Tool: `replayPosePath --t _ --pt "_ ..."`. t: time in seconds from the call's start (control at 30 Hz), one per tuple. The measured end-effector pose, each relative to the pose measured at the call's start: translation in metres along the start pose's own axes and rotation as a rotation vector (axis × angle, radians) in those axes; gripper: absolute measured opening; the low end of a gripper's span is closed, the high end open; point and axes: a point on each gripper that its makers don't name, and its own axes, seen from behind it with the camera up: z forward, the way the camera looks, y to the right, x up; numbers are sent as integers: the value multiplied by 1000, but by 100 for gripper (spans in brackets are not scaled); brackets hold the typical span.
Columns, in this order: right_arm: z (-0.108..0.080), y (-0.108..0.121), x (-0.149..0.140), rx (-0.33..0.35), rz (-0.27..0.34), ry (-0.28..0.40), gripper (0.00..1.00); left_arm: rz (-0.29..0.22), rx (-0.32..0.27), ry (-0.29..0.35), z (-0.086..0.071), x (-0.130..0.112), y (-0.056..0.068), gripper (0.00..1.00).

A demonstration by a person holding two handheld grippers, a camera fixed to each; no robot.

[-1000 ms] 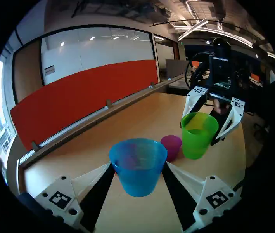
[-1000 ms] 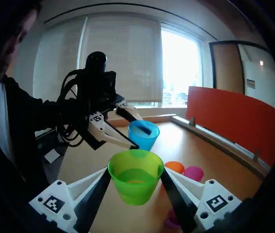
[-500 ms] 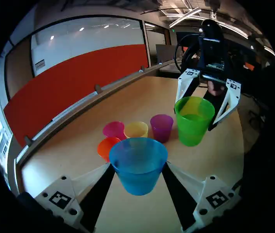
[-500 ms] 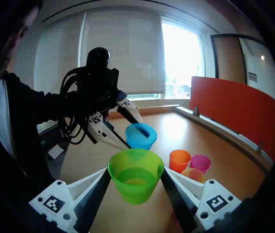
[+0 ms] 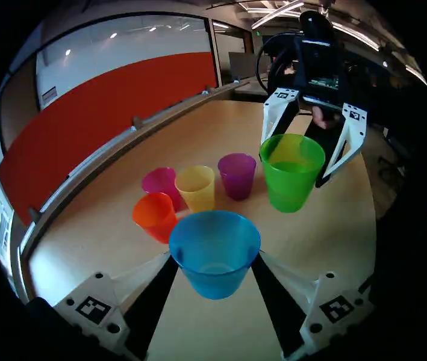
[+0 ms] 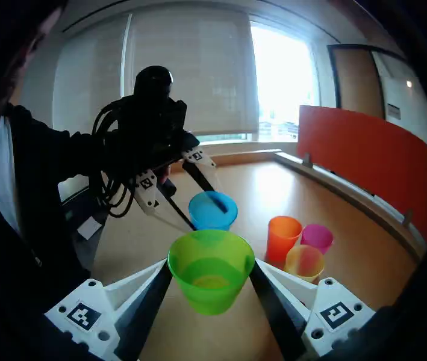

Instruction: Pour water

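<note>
My left gripper is shut on a blue cup, held upright above the wooden table. In the right gripper view the same blue cup hangs farther off between the left gripper's fingers. My right gripper is shut on a green cup with some liquid in its bottom. From the left gripper view, that green cup is off to the right, upright, at about the blue cup's height.
Four small cups stand grouped on the table: orange, pink, yellow and purple. An orange partition runs along the table's far edge. A person in a dark sleeve holds the grippers.
Both cameras have tilted down or risen, bringing the group of small cups into full sight below. Both held cups stay upright and gripped.
</note>
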Motion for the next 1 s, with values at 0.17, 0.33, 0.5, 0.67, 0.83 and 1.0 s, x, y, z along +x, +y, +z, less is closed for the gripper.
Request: replayPosePath --t 0.17,0.33,0.5,0.67,0.83,1.0 --pt "3 -1 -7 3 -7 -21 91 8 -18 -14 4 -4 5 83" --pt "7 0 -14 2 -11 -42 91 16 -33 -41 7 -9 7 84" --pt "11 0 -21 7 -13 -61 91 27 -46 -71 12 -15 9 84" --pt "16 -2 -30 18 -17 -83 91 36 -64 -97 16 -22 13 84" --pt "21 -2 -37 26 -19 -100 91 51 -81 -121 20 -28 17 84" --pt "25 -1 -40 32 -15 -99 91 62 -93 -131 24 -31 21 84"
